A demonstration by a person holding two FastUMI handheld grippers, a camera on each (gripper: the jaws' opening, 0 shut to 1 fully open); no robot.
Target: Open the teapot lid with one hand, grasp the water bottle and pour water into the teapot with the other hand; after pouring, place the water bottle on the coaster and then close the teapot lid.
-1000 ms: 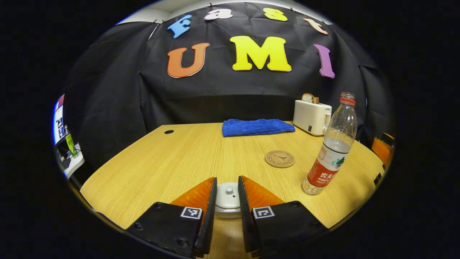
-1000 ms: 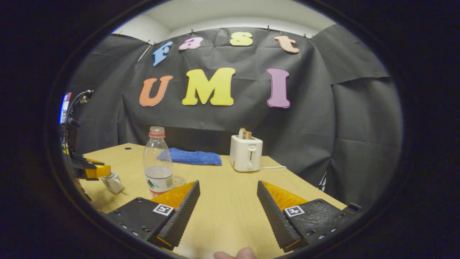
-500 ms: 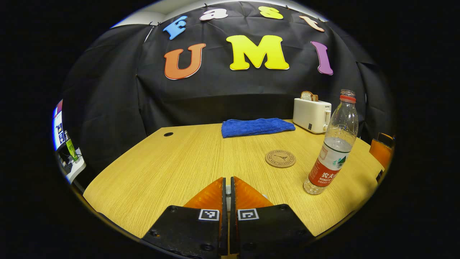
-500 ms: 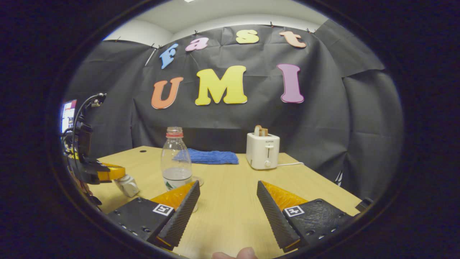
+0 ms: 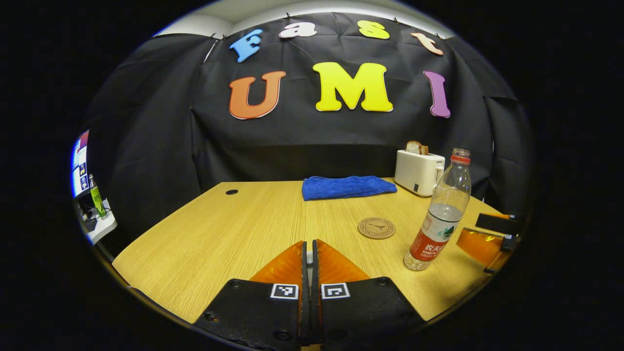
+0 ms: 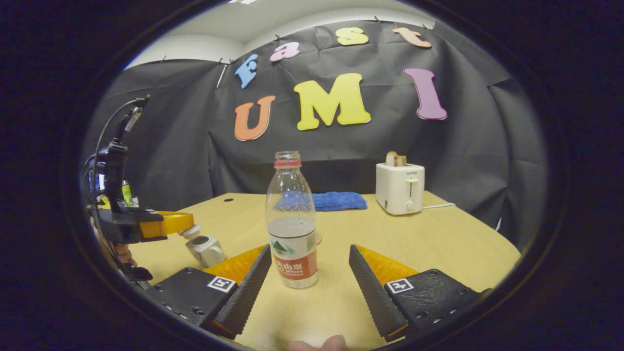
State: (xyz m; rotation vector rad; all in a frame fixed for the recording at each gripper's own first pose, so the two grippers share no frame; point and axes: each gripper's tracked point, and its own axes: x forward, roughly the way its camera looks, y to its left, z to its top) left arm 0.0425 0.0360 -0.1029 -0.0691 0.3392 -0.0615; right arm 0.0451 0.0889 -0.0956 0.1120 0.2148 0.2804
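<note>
We saw teapot (image 6: 204, 248) open near table's (image 6: 438, 243) left edge, lid (image 6: 189, 231) lifted just above it, pinched in left gripper (image 6: 187, 225), fingers nearly together. Bottle (image 6: 291, 222) stood upright, uncapped, partly full, toward table's near edge. Right gripper (image 6: 309, 273) spread wide, one finger on each side of bottle, not touching. Coaster (image 5: 376, 227) beside bottle; blue towel (image 5: 347, 186) and toaster (image 6: 399, 187) at far edge.

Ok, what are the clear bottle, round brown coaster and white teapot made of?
Clear red-labelled bottle: likely thin plastic, see-through and glossy. Round brown coaster: looks like cork or wood, matte with a stamped mark. Small white teapot: probably glazed ceramic, smooth with highlights.
</note>
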